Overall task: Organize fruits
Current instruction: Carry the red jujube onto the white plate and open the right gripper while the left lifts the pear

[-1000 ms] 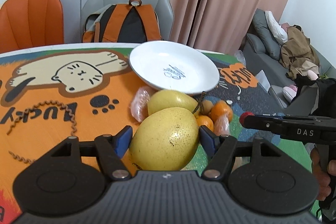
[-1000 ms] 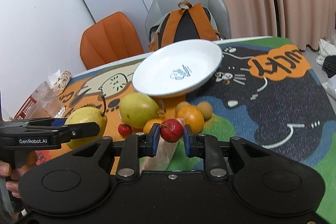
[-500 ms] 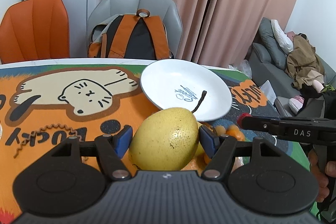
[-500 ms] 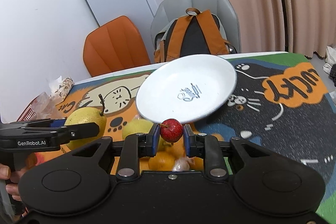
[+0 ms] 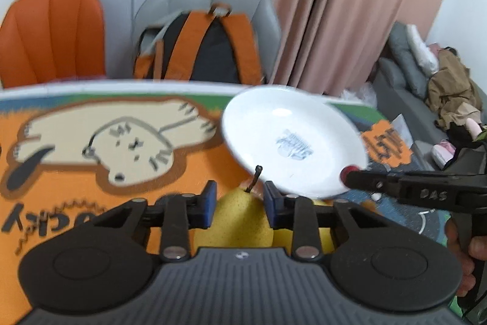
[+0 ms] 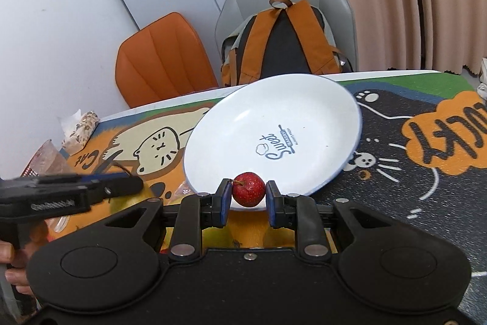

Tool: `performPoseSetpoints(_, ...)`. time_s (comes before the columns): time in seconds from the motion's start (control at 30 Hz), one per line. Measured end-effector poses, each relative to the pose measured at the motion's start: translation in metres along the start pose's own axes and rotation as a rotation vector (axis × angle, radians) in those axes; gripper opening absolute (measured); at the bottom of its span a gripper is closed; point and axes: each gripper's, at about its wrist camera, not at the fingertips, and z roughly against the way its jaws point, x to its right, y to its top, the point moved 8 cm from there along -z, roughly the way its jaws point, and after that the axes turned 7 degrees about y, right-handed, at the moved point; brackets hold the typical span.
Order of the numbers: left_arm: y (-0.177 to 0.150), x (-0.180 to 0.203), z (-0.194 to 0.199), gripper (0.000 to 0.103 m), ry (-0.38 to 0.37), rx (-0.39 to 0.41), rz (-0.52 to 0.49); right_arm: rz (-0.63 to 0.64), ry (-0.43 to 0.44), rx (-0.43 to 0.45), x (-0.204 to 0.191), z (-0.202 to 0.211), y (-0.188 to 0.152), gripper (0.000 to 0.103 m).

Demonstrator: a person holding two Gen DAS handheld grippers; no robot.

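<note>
A white plate (image 5: 292, 139) (image 6: 274, 139) with a blue print lies on the cat-print table mat. My left gripper (image 5: 240, 203) is shut on a yellow pear (image 5: 234, 221), stem up, just before the plate's near rim. My right gripper (image 6: 247, 200) is shut on a small red fruit (image 6: 248, 192) and holds it over the plate's near rim. The right gripper also shows in the left wrist view (image 5: 350, 175), and the left gripper in the right wrist view (image 6: 134, 188). More yellow and orange fruit (image 6: 243, 233) lies below the right gripper, mostly hidden.
An orange chair (image 6: 164, 60) and a grey chair with an orange-and-black backpack (image 6: 286, 47) stand behind the table. Plastic wrappers (image 6: 79, 130) lie at the table's left edge. A sofa with clothes (image 5: 441, 93) is at the right.
Both grippers have moved forward toward the plate with their fruit. The pear now sits lower between the left fingers, and the red fruit has reached the plate's near rim.
</note>
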Motion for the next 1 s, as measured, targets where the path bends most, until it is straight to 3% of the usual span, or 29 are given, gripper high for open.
performPoseSetpoints(0.37, -0.004, -0.013, -0.012, 0.019, 0.001, -0.012, 0.026, -0.013, -0.015, -0.025, 0.005, -0.021, 0.002, 0.025)
performPoseSetpoints(0.5, -0.005, -0.010, -0.012, 0.024, 0.000, -0.012, 0.003, -0.022, -0.015, -0.022, 0.008, -0.020, -0.001, 0.027)
performPoseSetpoints(0.53, -0.006, -0.010, -0.012, 0.033, 0.008, -0.012, -0.008, -0.026, -0.012, -0.021, 0.008, -0.019, -0.001, 0.027)
performPoseSetpoints(0.57, -0.009, -0.011, -0.013, 0.052, 0.021, -0.030, -0.012, -0.030, -0.011, -0.020, 0.008, -0.018, -0.001, 0.027)
performPoseSetpoints(0.6, -0.012, -0.012, -0.015, 0.064, 0.028, -0.049, -0.011, -0.030, -0.011, -0.021, 0.008, -0.018, -0.001, 0.028)
performPoseSetpoints(0.8, -0.029, -0.019, -0.020, 0.062, 0.015, -0.086, 0.020, -0.026, -0.007, -0.014, 0.004, -0.015, -0.002, 0.028)
performPoseSetpoints(1.0, -0.031, -0.019, -0.018, 0.061, 0.023, -0.072, 0.025, -0.032, -0.010, 0.003, 0.005, -0.005, -0.001, 0.030)
